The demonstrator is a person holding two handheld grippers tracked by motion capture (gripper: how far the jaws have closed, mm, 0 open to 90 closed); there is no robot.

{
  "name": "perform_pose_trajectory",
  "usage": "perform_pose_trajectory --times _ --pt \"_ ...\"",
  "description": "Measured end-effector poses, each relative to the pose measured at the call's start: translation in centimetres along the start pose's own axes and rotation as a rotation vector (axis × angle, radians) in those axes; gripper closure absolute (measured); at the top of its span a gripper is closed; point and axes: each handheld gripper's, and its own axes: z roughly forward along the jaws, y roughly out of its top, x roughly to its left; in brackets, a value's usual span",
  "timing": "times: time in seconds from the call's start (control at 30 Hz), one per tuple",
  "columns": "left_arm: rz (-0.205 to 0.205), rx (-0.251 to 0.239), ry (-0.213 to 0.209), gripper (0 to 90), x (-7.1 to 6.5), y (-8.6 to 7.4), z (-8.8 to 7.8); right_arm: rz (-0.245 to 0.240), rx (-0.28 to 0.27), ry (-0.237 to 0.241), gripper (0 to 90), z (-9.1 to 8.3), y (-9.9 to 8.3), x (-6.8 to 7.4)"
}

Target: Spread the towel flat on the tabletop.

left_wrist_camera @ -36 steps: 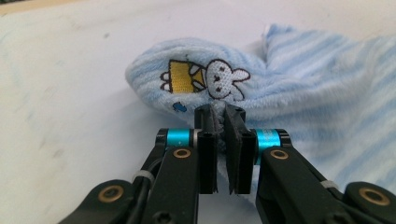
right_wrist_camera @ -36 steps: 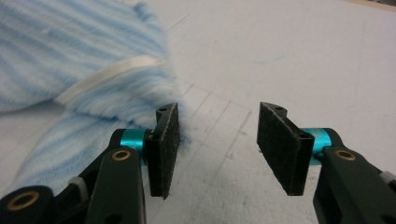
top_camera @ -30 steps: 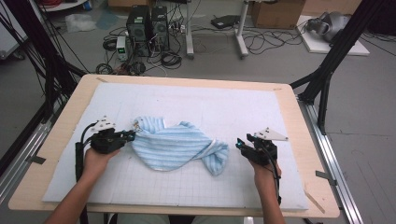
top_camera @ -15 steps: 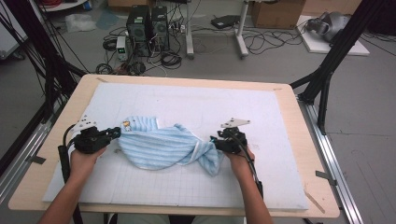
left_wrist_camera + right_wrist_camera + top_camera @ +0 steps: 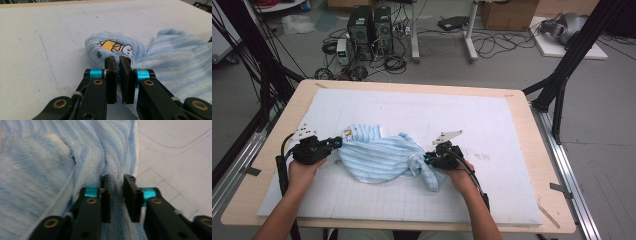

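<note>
The blue towel [image 5: 379, 157] is pinched at its left end by the left tool [image 5: 335, 143]. Its right end has just been squeezed tight by the right tool [image 5: 428, 160].

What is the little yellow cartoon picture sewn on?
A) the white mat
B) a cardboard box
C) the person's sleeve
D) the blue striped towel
D: the yellow picture sits on the towel, at the folded corner just past the left gripper.
</note>
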Motion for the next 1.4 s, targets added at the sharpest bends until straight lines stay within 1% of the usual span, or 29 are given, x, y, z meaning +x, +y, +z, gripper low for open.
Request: perform_pose_trajectory --times 0.03,0.07,0.1,0.17,0.23,0.27,0.3,0.33,0.37,0.43,0.57,0.63,0.67,0.73,0.77,0.83,0.87,0.9,0.97,1.03,1.13,1.17,1.2,1.23,1.27,1.3,1.33,1.37,1.4 --pt "-0.001 0.000 -0.001 84.3 0.0 0.0 0.0 -0.041 0.037 -0.070 86.8 -0.1 0.4 -0.1" --pt "-0.004 -0.001 -0.003 84.3 0.0 0.0 0.0 -0.041 0.037 -0.070 86.8 -0.1 0.4 -0.1" --pt "-0.007 -0.003 -0.003 84.2 -0.1 0.0 0.1 -0.039 0.038 -0.128 87.3 -0.1 0.6 -0.7" --pt "-0.004 -0.001 -0.007 84.2 -0.2 0.0 0.2 -0.030 0.045 -0.161 87.6 0.1 1.0 -1.3" --pt "-0.003 -0.002 -0.007 84.2 -0.2 0.0 0.2 -0.050 0.051 -0.230 87.8 0.2 1.6 -1.6" --pt "-0.003 -0.002 -0.007 84.2 -0.2 0.0 0.2 -0.050 0.051 -0.230 87.8 0.2 1.6 -1.6" --pt "-0.004 -0.001 -0.007 84.2 -0.2 0.0 0.2 -0.058 0.058 -0.275 87.8 0.2 2.0 -1.9" --pt "-0.003 0.001 -0.008 84.3 -0.2 0.0 0.2 -0.081 0.061 -0.369 87.9 0.2 2.8 -2.7" --pt "-0.011 -0.003 -0.015 84.3 -0.2 0.0 0.2 -0.081 0.061 -0.369 87.9 0.2 2.8 -2.7" --pt "-0.012 -0.007 -0.023 84.3 -0.4 0.0 0.2 -0.083 0.063 -0.448 87.8 0.1 3.4 -3.9" --pt "-0.004 -0.004 -0.043 84.3 -0.9 0.1 0.5 -0.005 0.077 -0.578 87.9 0.1 3.6 -6.5" --pt "0.001 0.000 -0.054 84.2 -1.2 0.0 0.8 0.116 0.061 -0.667 87.8 -0.5 3.1 -8.2" --pt "0.007 0.004 -0.063 84.2 -1.4 0.0 0.9 0.116 0.061 -0.667 87.8 -0.5 3.1 -8.2" --pt "0.024 0.009 -0.071 83.9 -1.8 0.1 1.2 0.176 0.025 -0.665 86.0 -1.0 2.9 -8.8" --pt "0.028 0.008 -0.074 79.7 -2.0 0.1 1.4 0.179 0.002 -0.651 74.1 -1.3 3.0 -8.6" --pt "0.029 0.008 -0.071 76.0 -2.1 0.1 1.5 0.179 -0.014 -0.634 69.7 -1.4 3.0 -8.5" --pt "0.021 0.002 -0.067 68.7 -2.0 0.1 1.5 0.180 -0.066 -0.556 61.1 -1.8 3.3 -7.6" --pt "0.013 0.000 -0.061 68.7 -1.9 0.1 1.5 0.180 -0.066 -0.556 61.1 -1.8 3.3 -7.6" --pt "0.006 -0.008 -0.043 61.7 -1.7 0.1 1.3 0.167 -0.090 -0.499 56.7 -2.1 3.6 -6.5" --pt "-0.003 -0.019 -0.033 59.8 -1.6 0.2 1.1 0.147 -0.102 -0.451 52.4 -2.1 3.6 -5.0" --pt "-0.011 -0.029 -0.027 58.6 -1.4 0.2 1.0 0.159 -0.128 -0.312 46.8 -1.7 3.0 -2.9" --pt "-0.012 -0.031 -0.026 58.2 -1.3 0.2 0.9 0.176 -0.101 -0.205 41.5 -1.1 2.5 -1.6" --pt "-0.013 -0.030 -0.025 58.2 -1.3 0.2 0.9 0.176 -0.101 -0.205 41.5 -1.1 2.5 -1.6" --pt "-0.013 -0.033 -0.024 58.0 -1.3 0.2 0.9 0.181 -0.067 -0.168 39.2 -0.9 2.4 -1.1" --pt "-0.013 -0.035 -0.023 58.0 -1.3 0.2 1.0 0.172 -0.069 -0.146 39.0 -0.7 2.0 -0.3" --pt "-0.015 -0.036 -0.023 58.0 -1.3 0.2 1.0 0.155 -0.075 -0.136 40.3 -0.4 1.6 0.4" --pt "-0.015 -0.038 -0.023 58.0 -1.3 0.2 1.0 0.104 0.000 -0.143 42.3 0.3 1.0 1.5" --pt "-0.014 -0.036 -0.023 58.0 -1.3 0.2 1.0 0.087 0.035 -0.151 45.2 0.6 0.6 1.8" --pt "-0.013 -0.036 -0.023 58.0 -1.3 0.2 1.1 0.074 0.026 -0.162 52.3 0.6 0.3 2.0"
